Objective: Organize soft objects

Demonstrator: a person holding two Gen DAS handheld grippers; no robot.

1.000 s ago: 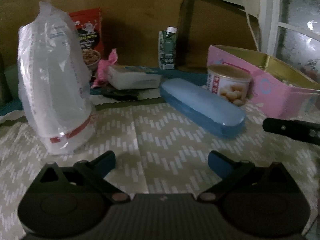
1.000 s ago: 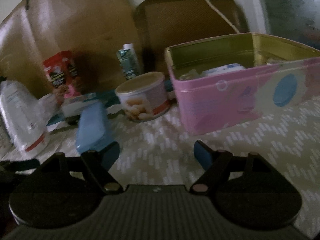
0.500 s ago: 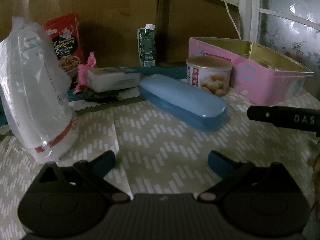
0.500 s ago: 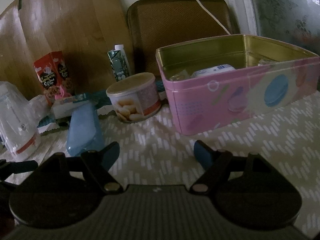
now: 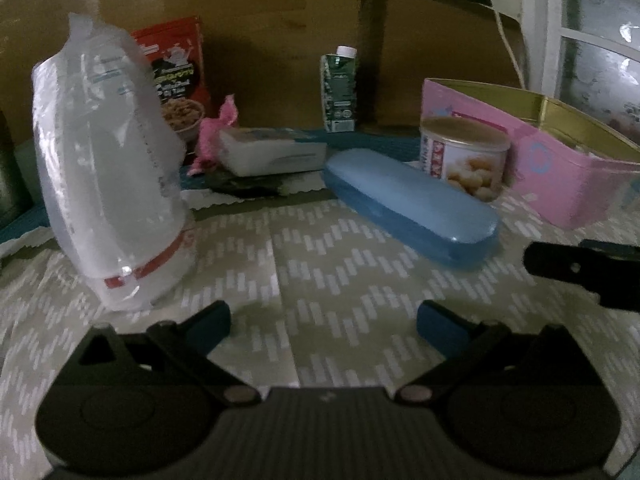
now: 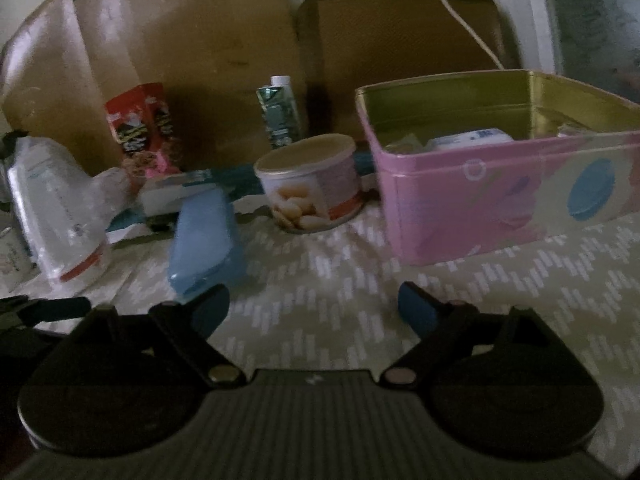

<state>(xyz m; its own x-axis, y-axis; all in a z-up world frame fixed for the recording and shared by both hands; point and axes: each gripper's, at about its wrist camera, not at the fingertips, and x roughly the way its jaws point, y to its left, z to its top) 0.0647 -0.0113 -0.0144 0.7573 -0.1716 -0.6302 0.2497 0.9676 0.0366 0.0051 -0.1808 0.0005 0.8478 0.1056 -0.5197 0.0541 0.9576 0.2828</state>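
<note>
The left view shows the left gripper [image 5: 323,322] wide apart and empty near a clear bag [image 5: 108,176] standing on the cloth [image 5: 320,272], and the right view shows the right gripper [image 6: 312,307], just opened wider and empty, facing a pink tin [image 6: 500,196] with a white pack [image 6: 468,139] inside.
</note>
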